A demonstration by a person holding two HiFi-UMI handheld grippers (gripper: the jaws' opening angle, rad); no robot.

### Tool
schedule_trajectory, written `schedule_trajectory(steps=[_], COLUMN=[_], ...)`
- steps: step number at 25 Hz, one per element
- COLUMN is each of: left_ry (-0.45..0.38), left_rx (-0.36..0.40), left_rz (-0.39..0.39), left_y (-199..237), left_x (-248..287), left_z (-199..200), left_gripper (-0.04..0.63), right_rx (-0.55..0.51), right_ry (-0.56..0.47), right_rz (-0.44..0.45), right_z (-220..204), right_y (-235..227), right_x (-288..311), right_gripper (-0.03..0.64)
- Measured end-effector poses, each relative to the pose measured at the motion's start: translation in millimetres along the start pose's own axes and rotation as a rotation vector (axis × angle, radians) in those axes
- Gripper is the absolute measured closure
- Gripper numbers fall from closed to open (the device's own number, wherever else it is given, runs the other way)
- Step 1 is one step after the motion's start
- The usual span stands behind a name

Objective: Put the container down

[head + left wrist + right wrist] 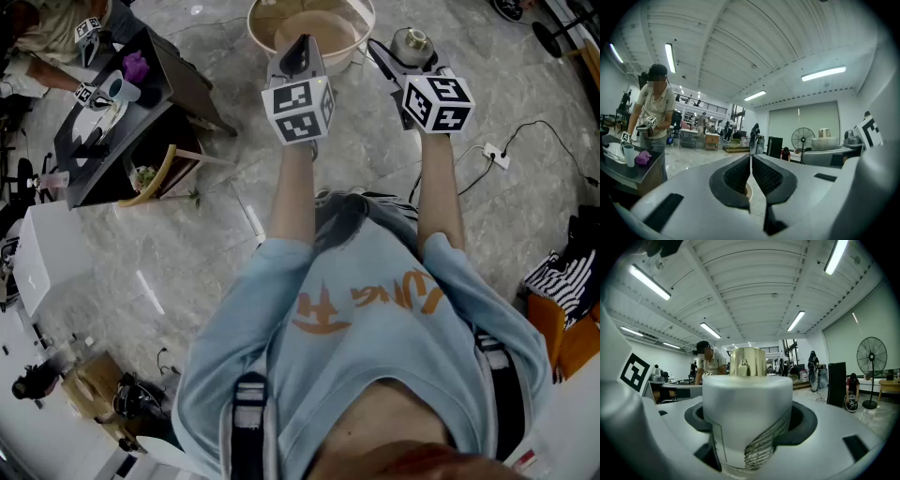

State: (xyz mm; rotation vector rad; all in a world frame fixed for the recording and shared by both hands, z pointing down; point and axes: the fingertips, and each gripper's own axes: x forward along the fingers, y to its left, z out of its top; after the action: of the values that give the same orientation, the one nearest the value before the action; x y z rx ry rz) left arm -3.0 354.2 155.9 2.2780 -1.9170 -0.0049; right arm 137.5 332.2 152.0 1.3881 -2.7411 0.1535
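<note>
Clamped upright in the right tool [410,58]: the container [747,414], frosted white, with a gold cap [747,361] on top and a dark pad pressed against each side. Held in the air, right of centre near the top of the head view, above the grey floor [206,234]. Marker cube [437,102] of that tool just below it in the frame.

Just left of it, at about the same height: the left tool [750,161], pads together at the tips and nothing between them. Lower down, through the gap between the pads, a sliver of a pale round rim.

Beyond both tools, at the top centre of the head view: a round beige basin [255,28] standing on the floor. Container seen just right of its rim.

Farther out, at the upper left of the head view: a dark worktop [141,117] with a white cup [120,88] and something purple [136,66] beside it. At its far corner, a second person [47,37], likewise with marked tools in hand. On the floor at the right, a white plug block [496,156].

At the right edge of the right tool view: a standing fan [871,357], and near it a crouched person [853,390] next to a black panel [836,383]. Strip lights on the ribbed ceiling overhead.
</note>
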Motion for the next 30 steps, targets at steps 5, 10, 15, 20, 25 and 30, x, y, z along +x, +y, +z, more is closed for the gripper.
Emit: schedule_trajectory(steps=[5, 10, 15, 20, 25, 30], left_ry=[0.0, -0.004, -0.014, -0.032, -0.043, -0.066], left_rx=[0.004, 0.001, -0.01, -0.01, -0.042, -0.046], left_rz=[0.001, 0.022, 0.052, 0.066, 0.119, 0.137], left_y=[3.2, 10.0, 19.1, 21.0, 34.5, 38.6], left_x=[3.8, 3.2, 2.8, 3.6, 3.7, 7.4], left_z=[-2.2, -0.9, 4.9, 6.0, 9.8, 20.4], left_gripper=[0.557, 0.557, 0.557, 0.557, 0.557, 0.557], right_rx=[-0.003, 0.03, 0.031, 0.046, 0.033, 0.016], right_ry=[-0.017, -0.052, -0.044, -0.072, -0.083, -0.093], right_rz=[0.002, -0.005, -0.014, -0.024, -0.005, 0.025], right_z=[0.3, 6.2, 9.4, 17.9, 30.3, 42.5], right_y=[-1.8, -9.5, -18.0, -35.6, -42.7, -42.4], right_x=[3.3, 3.6, 4.4, 5.5, 11.4, 21.6], right_gripper=[0.256, 0.257, 0.258, 0.258, 0.258, 0.258])
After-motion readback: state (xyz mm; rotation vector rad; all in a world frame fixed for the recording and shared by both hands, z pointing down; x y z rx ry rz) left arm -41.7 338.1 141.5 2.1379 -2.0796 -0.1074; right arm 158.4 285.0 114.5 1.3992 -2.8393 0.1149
